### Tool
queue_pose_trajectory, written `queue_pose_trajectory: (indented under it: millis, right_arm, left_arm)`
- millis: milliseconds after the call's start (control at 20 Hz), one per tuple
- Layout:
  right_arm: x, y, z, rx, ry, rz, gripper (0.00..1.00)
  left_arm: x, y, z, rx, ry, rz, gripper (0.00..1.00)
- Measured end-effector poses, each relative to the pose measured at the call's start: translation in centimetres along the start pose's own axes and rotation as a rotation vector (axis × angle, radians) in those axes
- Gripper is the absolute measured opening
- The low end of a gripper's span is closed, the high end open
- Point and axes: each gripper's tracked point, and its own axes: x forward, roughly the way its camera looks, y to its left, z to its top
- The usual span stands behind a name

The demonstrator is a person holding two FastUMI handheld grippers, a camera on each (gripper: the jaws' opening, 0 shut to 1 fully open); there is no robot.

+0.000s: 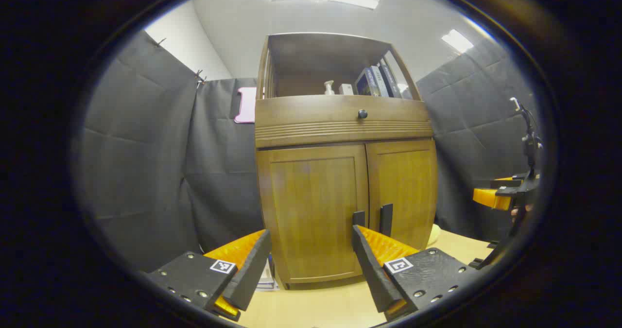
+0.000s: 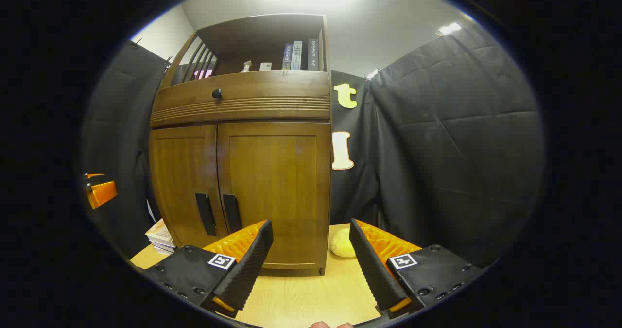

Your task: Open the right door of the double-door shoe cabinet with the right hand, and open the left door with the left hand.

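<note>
**A:** Wooden shoe cabinet (image 1: 340, 182) stands on the pale tabletop (image 1: 316, 303), both lower doors closed. From the left gripper view, the left gripper (image 1: 311, 265) hangs in front of the left door (image 1: 313, 211), fingers wide apart and holding nothing. What does your side give?

**B:** Much the same front, from further right. The right gripper (image 2: 311, 255) hovers before the right door (image 2: 277, 192), fingers spread and empty too. Both dark handles sit side by side at the seam: the left door handle (image 2: 204, 214) and the right door handle (image 2: 232, 212).

**A:** Here my own finger partly covers the left one. I do see the other gripper at my right edge, well clear of the cabinet.

**B:** And yours shows at my left edge. I also have a yellowish round lump (image 2: 343, 245) on the table just beside the cabinet's right corner, and a stack of books (image 2: 159, 236) at its left.

**A:** Upper shelf holds upright books (image 1: 376, 81) and a small pump bottle (image 1: 329, 88), above a drawer with a round knob (image 1: 362, 114).
</note>
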Motion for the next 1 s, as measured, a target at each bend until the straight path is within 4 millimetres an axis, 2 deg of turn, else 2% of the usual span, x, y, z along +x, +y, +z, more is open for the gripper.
queue_pose_trajectory:
  millis: [650,750,1000]
  right_arm:
    - [0.3,3.5,0.3,-0.027,0.024,0.087,0.99]
    - [0.7,3.9,0.5,-0.035,0.024,0.097,0.97]
    - [2.2,5.7,0.8,-0.029,0.035,0.124,0.99]
  left_arm:
    - [0.1,0.3,-0.5,-0.075,0.025,0.059,0.94]
    - [0.2,0.4,-0.6,-0.08,0.033,0.071,0.94]
    - [0.1,0.5,-0.3,-0.093,0.065,0.099,0.95]
